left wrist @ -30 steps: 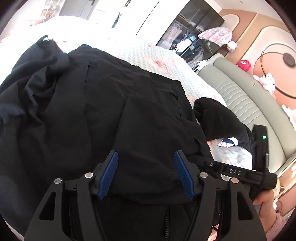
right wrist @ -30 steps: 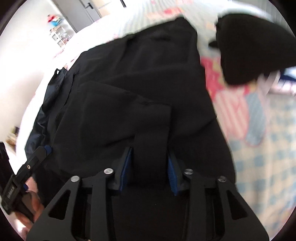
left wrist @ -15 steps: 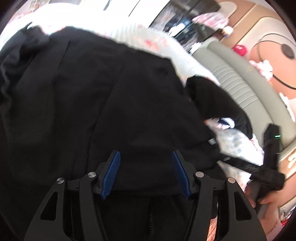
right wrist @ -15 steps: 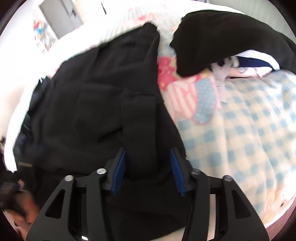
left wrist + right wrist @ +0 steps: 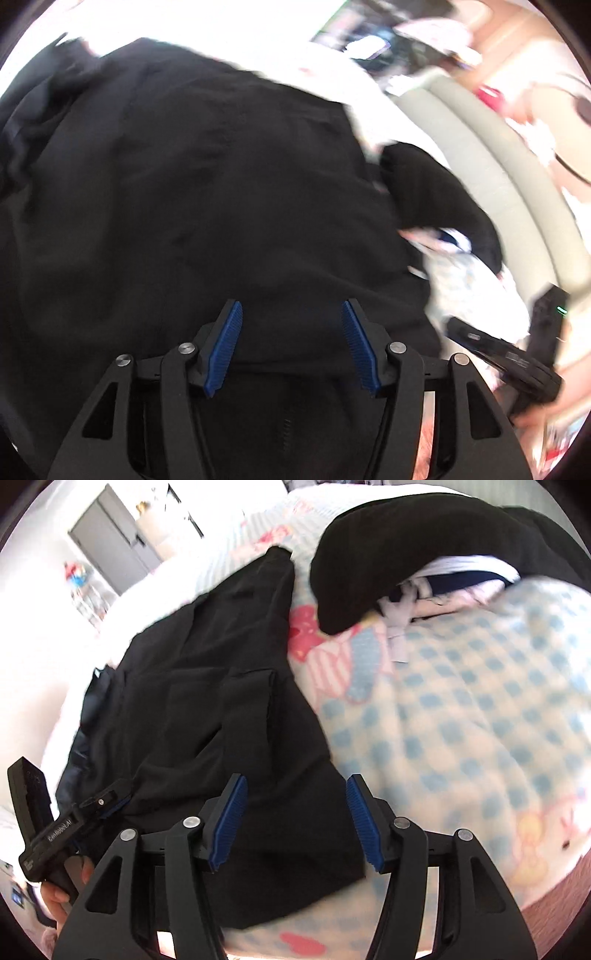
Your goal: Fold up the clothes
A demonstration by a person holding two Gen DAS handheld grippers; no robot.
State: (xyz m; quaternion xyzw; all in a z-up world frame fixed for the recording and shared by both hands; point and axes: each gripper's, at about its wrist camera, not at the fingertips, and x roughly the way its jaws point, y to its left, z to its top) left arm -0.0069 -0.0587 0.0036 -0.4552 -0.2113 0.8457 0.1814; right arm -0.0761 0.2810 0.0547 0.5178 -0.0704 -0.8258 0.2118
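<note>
Black garment [image 5: 221, 720] spread flat on bed, covers most of left wrist view [image 5: 184, 184], folded layers visible in right wrist view. Left gripper [image 5: 291, 343] near edge of frame, blue pads [image 5: 225, 347] wide apart, released, nothing between them, black cloth directly beneath. Right gripper [image 5: 295, 819] likewise released, blue pads [image 5: 227, 823] spread, hovering over garment's near right corner, right pad above the hem edge where cloth meets blanket [image 5: 461, 738]. Whether either claw touches the cloth: cannot tell.

Blanket is white with blue checks, pink and cartoon prints; lies under the garment and right of it. Left gripper also seen from right wrist camera [image 5: 107, 801] at left, tips at garment's left edge, person's hand [image 5: 62, 890] on its handle; white lettering on its side, blurred, not readable. Right gripper in left wrist view [image 5: 509, 358] at lower right, label blurred, small green light on its black block.

Farther: second dark clothes pile [image 5: 406, 554] on blanket, beyond right side of garment, white and navy fabric tucked under it. Grey-green padded headboard [image 5: 498, 166] behind. Grey door [image 5: 107, 550] far left in right wrist view. Heavy motion blur in both views.
</note>
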